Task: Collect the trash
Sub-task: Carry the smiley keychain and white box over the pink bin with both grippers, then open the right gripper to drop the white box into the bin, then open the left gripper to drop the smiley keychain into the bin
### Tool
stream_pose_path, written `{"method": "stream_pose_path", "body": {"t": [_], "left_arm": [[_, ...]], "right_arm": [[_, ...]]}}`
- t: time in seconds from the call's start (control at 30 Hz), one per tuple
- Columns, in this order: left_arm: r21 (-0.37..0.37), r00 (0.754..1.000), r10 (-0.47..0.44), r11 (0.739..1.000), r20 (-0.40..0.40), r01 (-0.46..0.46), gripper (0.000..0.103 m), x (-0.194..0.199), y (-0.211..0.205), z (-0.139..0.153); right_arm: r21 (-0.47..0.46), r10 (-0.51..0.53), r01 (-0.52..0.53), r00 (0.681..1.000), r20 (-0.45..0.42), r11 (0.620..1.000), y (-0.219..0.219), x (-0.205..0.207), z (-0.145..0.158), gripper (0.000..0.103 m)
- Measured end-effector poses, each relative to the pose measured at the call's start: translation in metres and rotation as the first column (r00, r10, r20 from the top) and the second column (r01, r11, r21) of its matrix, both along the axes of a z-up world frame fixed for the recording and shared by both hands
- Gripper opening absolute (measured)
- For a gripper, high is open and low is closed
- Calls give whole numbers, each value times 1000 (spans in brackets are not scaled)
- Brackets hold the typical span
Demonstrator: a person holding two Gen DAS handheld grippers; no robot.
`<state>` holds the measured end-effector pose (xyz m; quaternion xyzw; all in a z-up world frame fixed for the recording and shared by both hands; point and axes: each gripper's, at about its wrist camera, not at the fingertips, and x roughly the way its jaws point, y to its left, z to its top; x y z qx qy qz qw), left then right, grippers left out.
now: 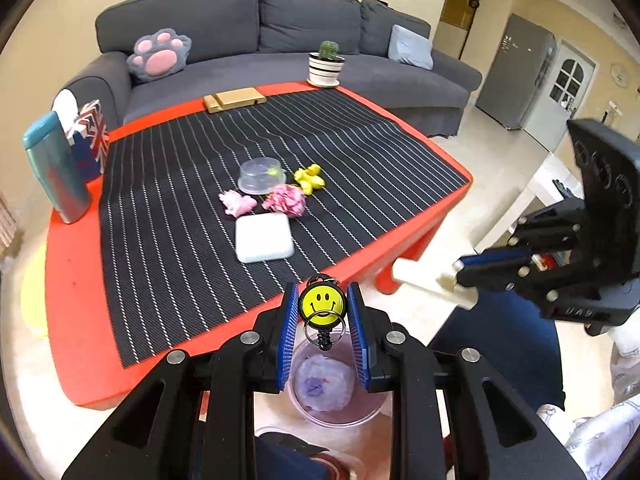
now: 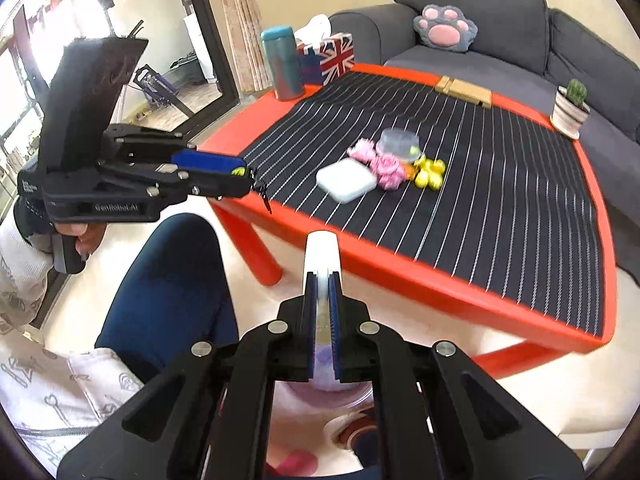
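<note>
Grey sofa [image 1: 280, 32] behind red table [image 1: 72, 280]

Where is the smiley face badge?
The smiley badge is pinched in the left gripper, in the air off the near edge of the red table, above a clear bin on the floor.

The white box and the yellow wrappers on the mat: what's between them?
A crumpled pink wad lies between the white box and the yellow wrappers; both views show it.
</note>
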<state>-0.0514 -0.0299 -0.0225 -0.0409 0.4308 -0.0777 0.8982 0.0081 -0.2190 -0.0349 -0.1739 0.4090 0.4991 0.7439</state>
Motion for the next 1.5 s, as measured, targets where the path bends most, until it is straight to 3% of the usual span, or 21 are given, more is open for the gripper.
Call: {"method": "stream_pose_path", "body": {"t": [0.23, 0.27, 0.3, 0.37, 0.47, 0.6, 1.5], "left_arm": [[-9, 1000, -22, 1000, 0, 22, 24, -7, -7, -1], [-7, 1000, -21, 1000, -1, 21, 24, -7, -7, -1], [-7, 1000, -21, 1000, -1, 21, 24, -8, -7, -1], [-4, 1000, -23, 1000, -2, 23, 24, -8, -7, 0], [-1, 1000, -27, 1000, -5, 27, 24, -9, -8, -1], [-1, 999, -39, 999, -9, 39, 24, -10, -11, -2], [-4, 990, -141, 990, -30, 141, 24, -11, -46, -4]], "right_arm": [[-6, 11, -11, 999, -42, 1000, -3, -11, -15, 9], [-11, 5, -6, 999, -37, 1000, -3, -11, -16, 21], [-16, -3, 2, 1000, -31, 1000, -3, -11, -16, 49], [-3, -37, 37, 999, -23, 999, -6, -7, -14, 73], [13, -94, 95, 995, -24, 995, -11, 0, -10, 87], [1, -137, 137, 990, -21, 991, -14, 8, -9, 92], [38, -177, 177, 984, -12, 983, -32, 11, 7, 92]]}}
